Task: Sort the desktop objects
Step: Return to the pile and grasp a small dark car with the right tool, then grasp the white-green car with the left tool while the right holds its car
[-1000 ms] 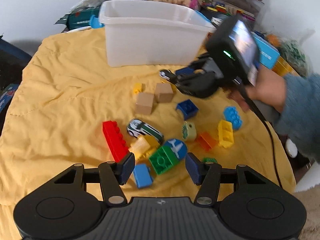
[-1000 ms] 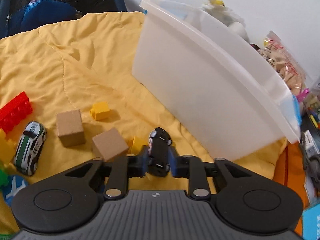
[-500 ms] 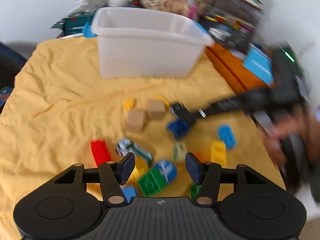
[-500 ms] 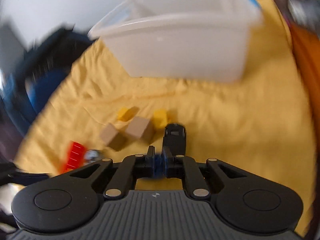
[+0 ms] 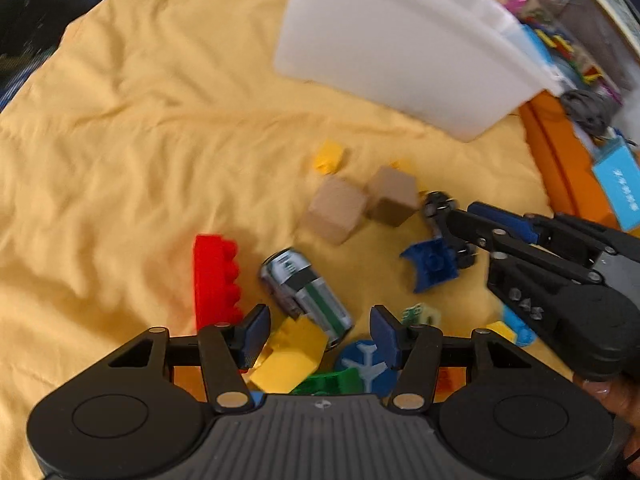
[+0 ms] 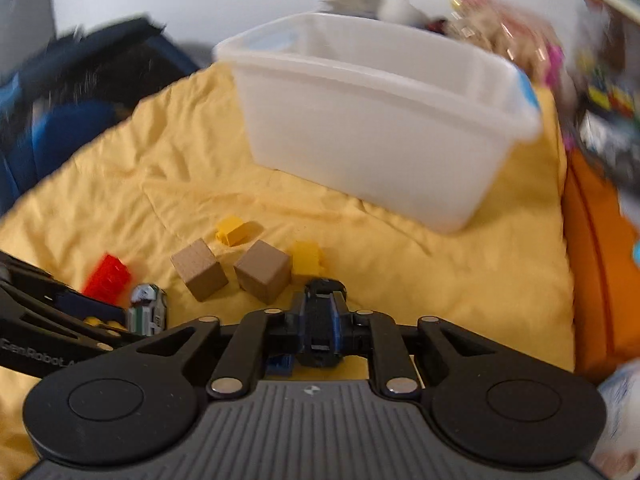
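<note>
Black toy car [image 6: 321, 320] sits between my right gripper [image 6: 320, 326] pads, jaws easing apart but pads touching it | it has swung flat from upright a second ago, low beside the wooden cubes [image 6: 262, 270] | left gripper [image 5: 318, 334] wide, empty, now dropped over the striped car [image 5: 306, 294] | white bin [image 6: 384, 128] well apart, so no drop yet.

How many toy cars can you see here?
2: a black car between the right gripper's opening jaws, a green-striped silver car beside the red brick. Others may be hidden.
</note>
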A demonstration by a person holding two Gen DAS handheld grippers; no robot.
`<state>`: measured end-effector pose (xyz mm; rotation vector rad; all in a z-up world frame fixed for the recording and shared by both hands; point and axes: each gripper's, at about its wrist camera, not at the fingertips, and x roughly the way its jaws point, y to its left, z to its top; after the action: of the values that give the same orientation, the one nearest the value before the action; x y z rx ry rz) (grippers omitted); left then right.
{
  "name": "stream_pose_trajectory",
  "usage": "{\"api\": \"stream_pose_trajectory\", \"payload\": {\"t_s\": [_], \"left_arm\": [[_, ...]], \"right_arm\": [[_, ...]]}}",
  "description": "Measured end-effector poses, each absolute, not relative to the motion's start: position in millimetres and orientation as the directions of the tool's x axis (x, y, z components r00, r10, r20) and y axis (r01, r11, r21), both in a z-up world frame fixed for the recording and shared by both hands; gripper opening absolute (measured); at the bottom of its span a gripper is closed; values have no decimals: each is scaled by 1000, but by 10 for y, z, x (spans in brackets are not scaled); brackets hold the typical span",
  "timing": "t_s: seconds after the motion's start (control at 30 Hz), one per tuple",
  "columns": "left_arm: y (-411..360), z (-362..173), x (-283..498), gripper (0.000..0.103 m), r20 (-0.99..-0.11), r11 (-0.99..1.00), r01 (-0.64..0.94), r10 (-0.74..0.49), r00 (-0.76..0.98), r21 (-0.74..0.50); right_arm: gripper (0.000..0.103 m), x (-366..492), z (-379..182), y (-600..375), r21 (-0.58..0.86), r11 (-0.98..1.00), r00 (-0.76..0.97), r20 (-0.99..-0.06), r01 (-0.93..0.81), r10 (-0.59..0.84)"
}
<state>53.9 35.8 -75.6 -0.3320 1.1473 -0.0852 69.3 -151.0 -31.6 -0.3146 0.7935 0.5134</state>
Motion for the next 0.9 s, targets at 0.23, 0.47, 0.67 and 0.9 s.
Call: {"api": "stream_pose_trajectory", "payload": {"t_s": [0.23,0.47,0.67,0.9], "left_arm": [[198,-754,706,56,-872,970,-12,-214,440,-245],[218,-728,803,33,-863,960,112,-280,420,-257],[217,-721,746,36,-880,955,182,-289,378,-235],[104,-636,663,43,-890,967,211,-217,400,-141]], "right_arm": [[31,815,-561,-1281,-208,822,600,-777,-531,191],[30,943,-465,-1732,-84,885,565,-796,-457,216],[31,1141,-511,-2101,431,825,349,-758,-366,551],[33,1120,-464,-2310,238,928,492,-795,-285,355]]}}
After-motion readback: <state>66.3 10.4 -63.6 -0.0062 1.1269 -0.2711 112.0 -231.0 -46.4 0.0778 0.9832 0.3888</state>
